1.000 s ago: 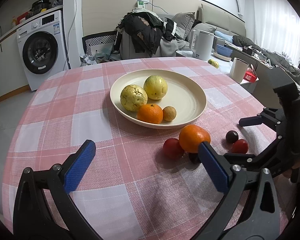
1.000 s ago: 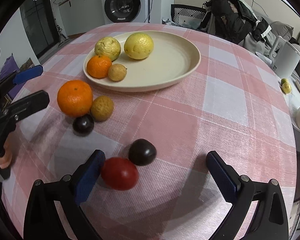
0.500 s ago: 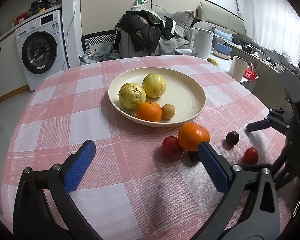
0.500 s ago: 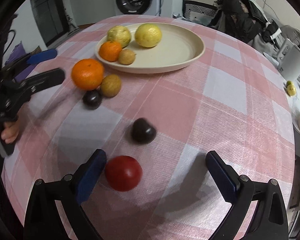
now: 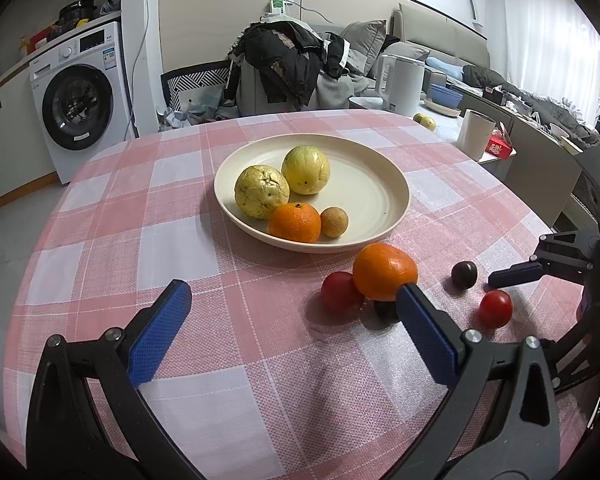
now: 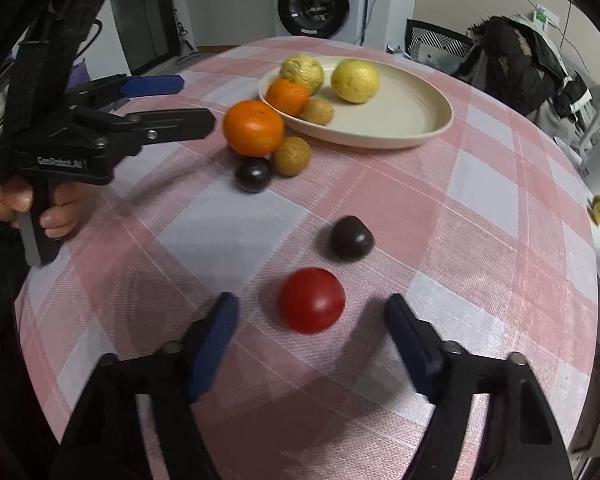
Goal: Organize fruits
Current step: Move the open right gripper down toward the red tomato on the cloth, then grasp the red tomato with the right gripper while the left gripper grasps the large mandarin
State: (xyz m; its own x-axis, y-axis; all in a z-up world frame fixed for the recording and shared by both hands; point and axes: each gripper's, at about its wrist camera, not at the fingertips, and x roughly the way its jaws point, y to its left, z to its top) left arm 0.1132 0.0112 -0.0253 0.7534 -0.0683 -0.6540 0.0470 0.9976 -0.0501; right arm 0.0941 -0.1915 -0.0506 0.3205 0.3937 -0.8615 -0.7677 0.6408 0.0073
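Pink-and-white checked cloth covers the worktop (image 5: 148, 240), and we see a cream plate (image 5: 380, 184) at its far middle carrying two yellow-green fruits, an orange and a small brown fruit. Our right hand-held gripper (image 6: 312, 316) is closing around a red tomato (image 6: 311, 300) near the right edge; the tomato lies between the blue pads, which do not yet touch it. Just beyond it sits a dark plum (image 6: 350, 239). Our left hand-held gripper (image 5: 292, 320) hangs spread wide over bare cloth, pinching nothing. Near the plate's near rim, a loose orange (image 5: 385, 270) touches a second red tomato (image 5: 340, 291) and another dark plum (image 6: 253, 174).
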